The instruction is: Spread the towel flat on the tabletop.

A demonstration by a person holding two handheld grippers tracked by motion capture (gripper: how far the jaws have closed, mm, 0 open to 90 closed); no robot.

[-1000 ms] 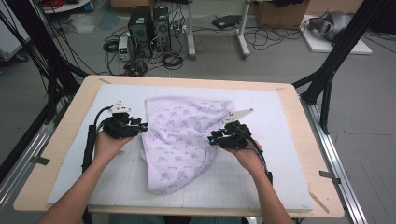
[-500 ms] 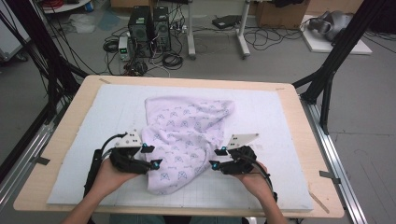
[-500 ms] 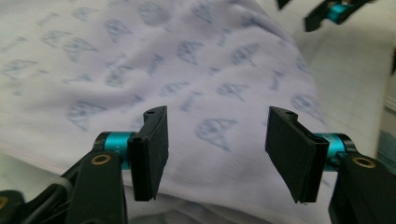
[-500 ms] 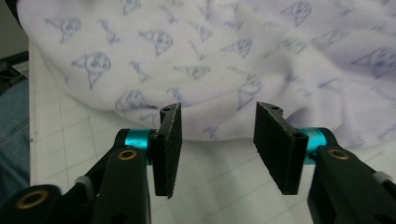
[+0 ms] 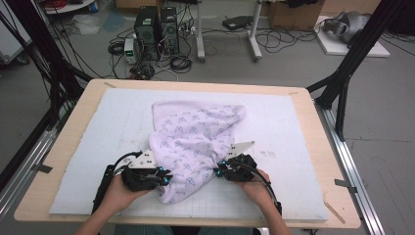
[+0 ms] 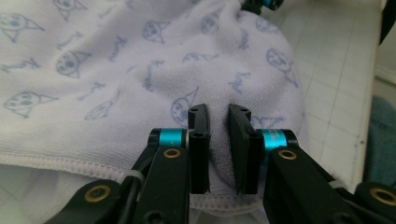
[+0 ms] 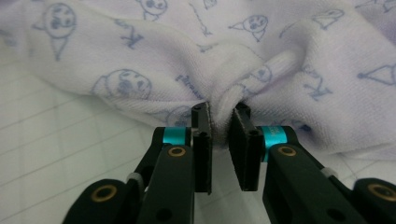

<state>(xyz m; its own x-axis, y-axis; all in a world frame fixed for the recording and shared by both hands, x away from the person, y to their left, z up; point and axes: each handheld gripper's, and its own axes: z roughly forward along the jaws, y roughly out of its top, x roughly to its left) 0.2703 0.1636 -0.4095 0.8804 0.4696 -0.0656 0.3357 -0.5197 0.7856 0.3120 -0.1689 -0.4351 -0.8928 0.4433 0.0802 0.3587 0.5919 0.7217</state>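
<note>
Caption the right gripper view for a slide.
Right tool shut on a bunched fold of the patterned towel above the gridded mat.

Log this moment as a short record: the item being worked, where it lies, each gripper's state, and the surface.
item: white towel with a pale blue print, rumpled
place: middle of the gridded mat
left gripper: jaws have just been closing, shut on a fold at the towel's near left edge
right gripper: jaws have just been closing, shut on a bunched fold at its near right side
surface: wooden table
</note>
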